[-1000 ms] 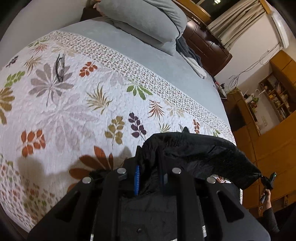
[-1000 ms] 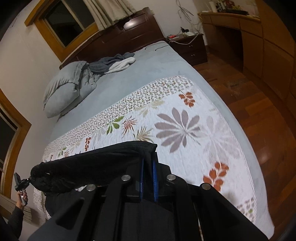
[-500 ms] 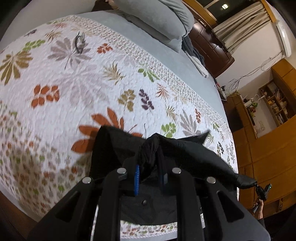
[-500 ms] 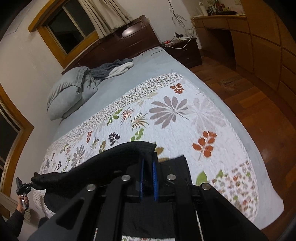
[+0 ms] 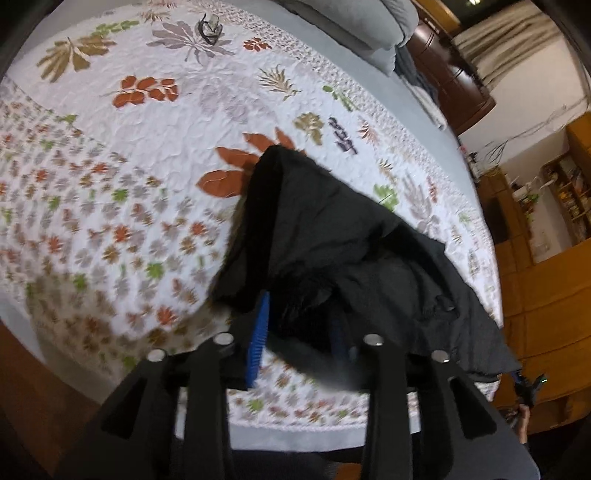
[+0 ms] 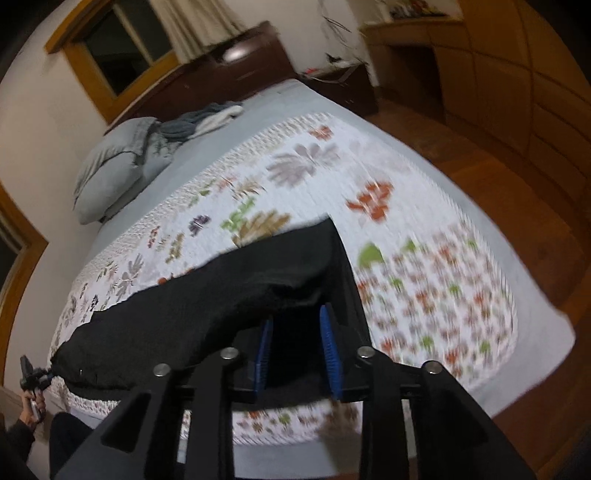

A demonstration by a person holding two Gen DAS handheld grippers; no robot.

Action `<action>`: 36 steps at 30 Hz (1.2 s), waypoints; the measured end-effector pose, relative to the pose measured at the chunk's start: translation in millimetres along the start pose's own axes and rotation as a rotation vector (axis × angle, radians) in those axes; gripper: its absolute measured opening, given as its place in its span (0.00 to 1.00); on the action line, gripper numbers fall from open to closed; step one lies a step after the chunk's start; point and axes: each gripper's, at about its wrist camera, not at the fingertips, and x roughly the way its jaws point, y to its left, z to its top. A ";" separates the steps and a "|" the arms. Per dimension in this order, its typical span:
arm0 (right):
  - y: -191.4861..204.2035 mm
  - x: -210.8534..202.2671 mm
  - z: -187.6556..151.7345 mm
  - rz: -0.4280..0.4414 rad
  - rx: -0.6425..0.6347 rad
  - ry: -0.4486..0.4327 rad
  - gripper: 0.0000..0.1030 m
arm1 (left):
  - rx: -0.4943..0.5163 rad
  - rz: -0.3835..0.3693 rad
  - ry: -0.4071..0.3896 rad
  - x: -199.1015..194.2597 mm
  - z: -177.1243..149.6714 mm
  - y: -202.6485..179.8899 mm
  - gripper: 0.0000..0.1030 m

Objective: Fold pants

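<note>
Left hand-held gripper [image 5: 301,338]: jaws have just been opening, blue pads apart. Black pants [image 5: 343,236] bunch over and between them; whether the pads grip the cloth I cannot tell, the fabric hides the right pad.

Right hand-held gripper [image 6: 295,350]: jaws have just been opening too, both blue pads clear with a gap between them. The pants [image 6: 229,295] edge lies just beyond the tips, not pinched: released.

Pants sit on the leaf-print quilt [image 5: 147,155] near the foot of the bed, spread across it from one gripper to the other, with one end draped toward the bed's edge.

Farther up on the quilt: a pair of glasses [image 5: 208,27]. Beyond that, grey sheet [image 6: 236,129], grey pillow [image 6: 110,170] and a heap of grey and white cloth [image 6: 205,120] by the dark wooden headboard [image 6: 229,70]. Wooden floor [image 6: 517,206] to the right of the bed.
</note>
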 end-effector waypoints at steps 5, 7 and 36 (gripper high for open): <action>-23.4 4.2 -24.8 0.037 0.159 0.010 0.51 | 0.024 0.159 -0.010 -18.9 -15.6 9.4 0.63; -31.3 2.2 -33.5 0.067 0.238 -0.003 0.59 | 0.046 0.249 -0.017 -28.5 -25.5 10.9 0.65; 32.1 86.5 -105.0 0.402 0.597 0.048 0.61 | -0.170 -0.149 -0.028 71.9 -79.7 -82.5 0.46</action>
